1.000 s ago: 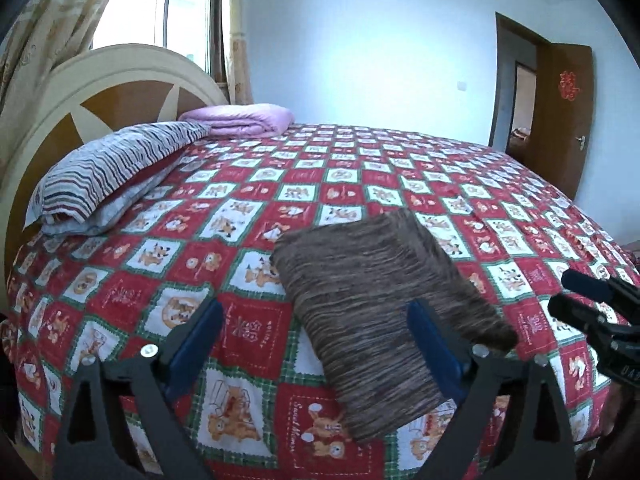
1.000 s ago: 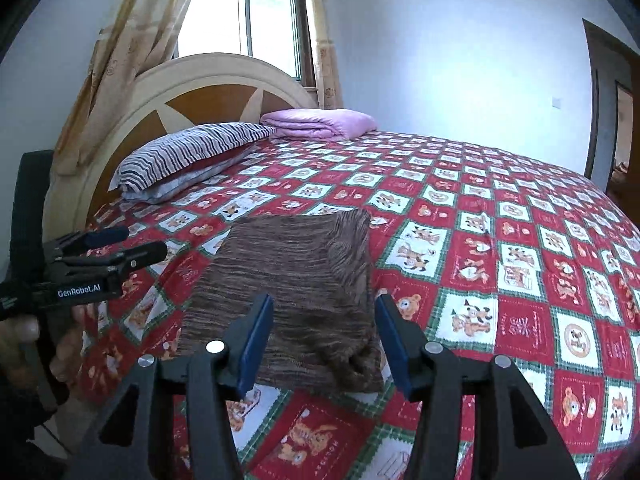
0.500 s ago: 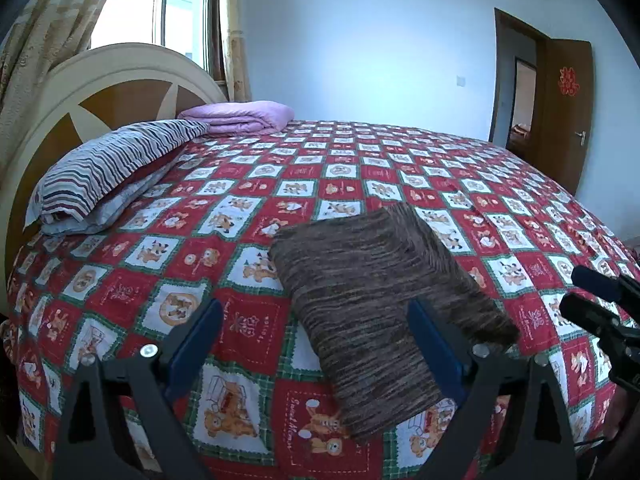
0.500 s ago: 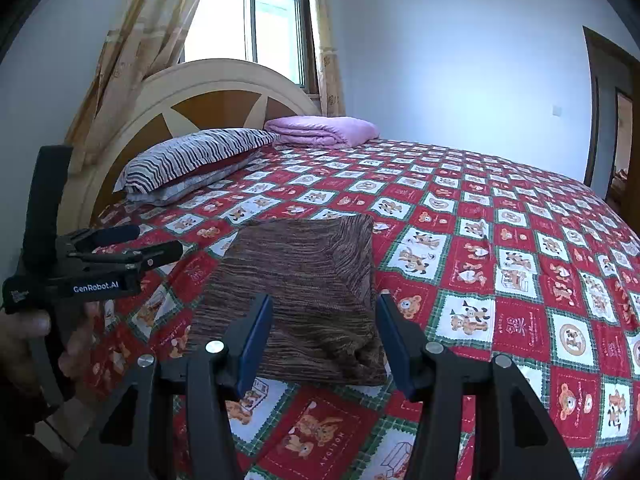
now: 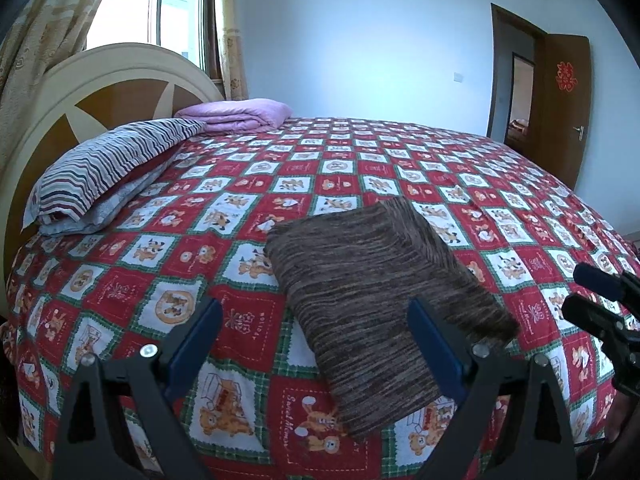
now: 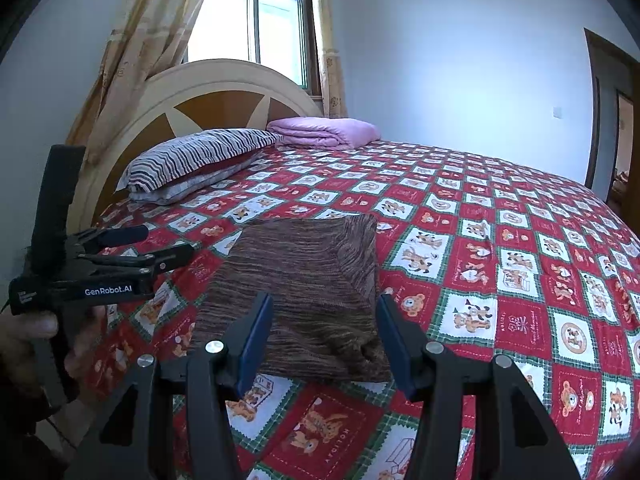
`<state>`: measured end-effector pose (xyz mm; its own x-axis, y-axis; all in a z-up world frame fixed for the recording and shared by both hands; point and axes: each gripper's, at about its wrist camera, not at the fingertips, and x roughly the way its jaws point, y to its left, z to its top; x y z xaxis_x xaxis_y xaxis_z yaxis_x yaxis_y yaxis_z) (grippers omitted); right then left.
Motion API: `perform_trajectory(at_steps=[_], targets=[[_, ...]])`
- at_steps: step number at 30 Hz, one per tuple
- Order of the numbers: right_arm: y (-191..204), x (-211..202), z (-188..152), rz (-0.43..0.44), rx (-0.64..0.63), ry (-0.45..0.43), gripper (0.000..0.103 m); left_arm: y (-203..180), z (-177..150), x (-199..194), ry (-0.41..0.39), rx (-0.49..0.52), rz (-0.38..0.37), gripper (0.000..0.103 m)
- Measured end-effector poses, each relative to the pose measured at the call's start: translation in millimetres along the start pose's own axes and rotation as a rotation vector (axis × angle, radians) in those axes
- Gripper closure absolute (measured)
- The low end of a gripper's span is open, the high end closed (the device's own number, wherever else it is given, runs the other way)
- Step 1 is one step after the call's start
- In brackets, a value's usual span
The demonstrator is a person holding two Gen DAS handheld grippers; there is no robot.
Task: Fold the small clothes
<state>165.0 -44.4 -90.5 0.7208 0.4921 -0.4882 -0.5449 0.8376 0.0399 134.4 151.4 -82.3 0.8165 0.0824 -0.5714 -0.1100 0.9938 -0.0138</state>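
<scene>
A folded brown striped knit garment (image 5: 372, 292) (image 6: 312, 264) lies flat on the red patchwork bedspread (image 5: 248, 184) near the bed's front edge. My left gripper (image 5: 314, 304) hovers over its near left part, open, with nothing between the blue pads. My right gripper (image 6: 324, 299) hangs above the garment's near edge, open as well, touching nothing. Each gripper shows in the other's view: the left gripper (image 6: 164, 245) at the left, held by a hand (image 6: 36, 332), and the right gripper (image 5: 576, 288) at the right edge.
A striped pillow (image 5: 108, 168) and a folded lilac blanket (image 5: 240, 114) lie at the rounded headboard (image 5: 100, 80) on the left. A curtained window (image 6: 256, 28) stands behind it. An open brown door (image 5: 560, 100) is at the far right.
The right wrist view has shifted only slightly. The garment lies as before and both grippers stay open.
</scene>
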Motion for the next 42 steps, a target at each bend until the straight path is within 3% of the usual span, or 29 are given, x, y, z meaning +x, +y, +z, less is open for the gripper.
perform_trajectory(at_steps=[22,24,30,42], targets=[[1,-1,-4,0.003,0.006,-0.003,0.048,-5,-3,1,0.005,0.004,-0.005,0.006],[1,0,-3,0.004,0.005,-0.004,0.048,-6,-4,2,0.008,0.008,-0.006,0.003],[3,1,-4,0.008,0.0,-0.003,0.048,-5,-4,4,0.018,0.019,0.044,0.0],[9,2,-5,0.015,-0.009,0.007,0.047,5,-3,6,0.013,0.022,0.051,0.0]])
